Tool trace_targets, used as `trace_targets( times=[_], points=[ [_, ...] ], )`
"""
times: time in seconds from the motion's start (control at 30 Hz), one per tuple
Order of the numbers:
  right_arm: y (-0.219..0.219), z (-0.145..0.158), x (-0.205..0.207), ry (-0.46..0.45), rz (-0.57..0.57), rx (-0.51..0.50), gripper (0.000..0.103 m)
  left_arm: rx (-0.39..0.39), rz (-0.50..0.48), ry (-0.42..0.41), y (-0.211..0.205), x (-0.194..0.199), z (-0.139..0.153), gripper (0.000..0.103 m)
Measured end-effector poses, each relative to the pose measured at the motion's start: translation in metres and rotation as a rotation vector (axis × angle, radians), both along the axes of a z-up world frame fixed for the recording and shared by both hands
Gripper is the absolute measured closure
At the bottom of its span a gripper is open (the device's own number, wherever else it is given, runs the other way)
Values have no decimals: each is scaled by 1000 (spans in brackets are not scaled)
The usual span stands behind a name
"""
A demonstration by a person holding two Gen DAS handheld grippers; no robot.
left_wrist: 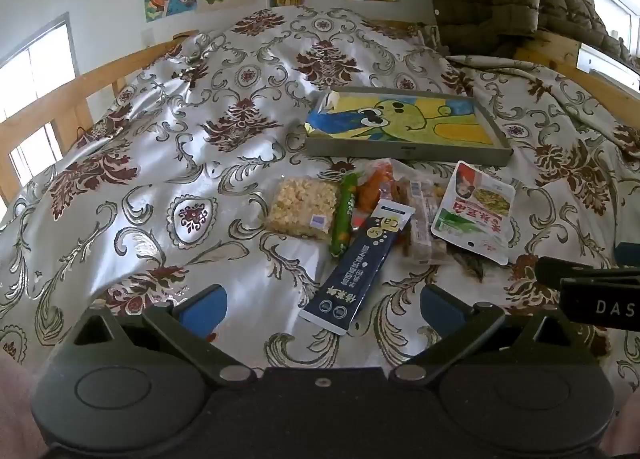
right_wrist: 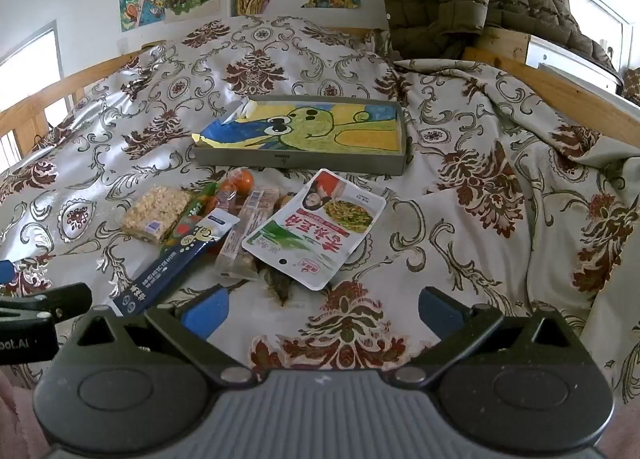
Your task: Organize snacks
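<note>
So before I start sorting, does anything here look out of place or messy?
Yes: the snacks lie in a loose overlapping heap on the bedspread, none in the tray. The dark blue packet rests slantwise over the others, and the white pouch lies tilted on the clear-wrapped bars. Nothing looks spilled or torn.

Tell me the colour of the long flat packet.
Dark navy blue packet, clearest in the left wrist view.

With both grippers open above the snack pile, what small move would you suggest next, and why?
Probably ease the left gripper forward onto the dark blue packet: it lies on top of the pile, nearest the open jaws, and the gray tray behind holds no snacks yet. The right gripper holds nothing.
</note>
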State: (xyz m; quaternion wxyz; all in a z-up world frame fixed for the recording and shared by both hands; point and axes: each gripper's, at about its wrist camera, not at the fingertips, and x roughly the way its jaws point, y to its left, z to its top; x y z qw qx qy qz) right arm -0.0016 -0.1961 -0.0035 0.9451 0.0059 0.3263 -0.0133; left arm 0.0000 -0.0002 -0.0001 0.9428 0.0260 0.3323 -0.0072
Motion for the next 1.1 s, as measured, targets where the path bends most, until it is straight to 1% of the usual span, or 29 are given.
trace_targets(
  times=[0.3,0.43,0.53,1.1],
  points=[
    [0,0,0,5,3,2,0,-2,-8,1,-3,1,-1,1],
    [1,-1,1,13,1,3,0,-12,1,7,-5,2,-2,1],
    [1,-2,2,15,2,2,0,-28,-2,21,2,4,-4,1],
    [2,-4,2,20,6,-7,0,-17,-7,21,1,4,-4,1]
  ],
)
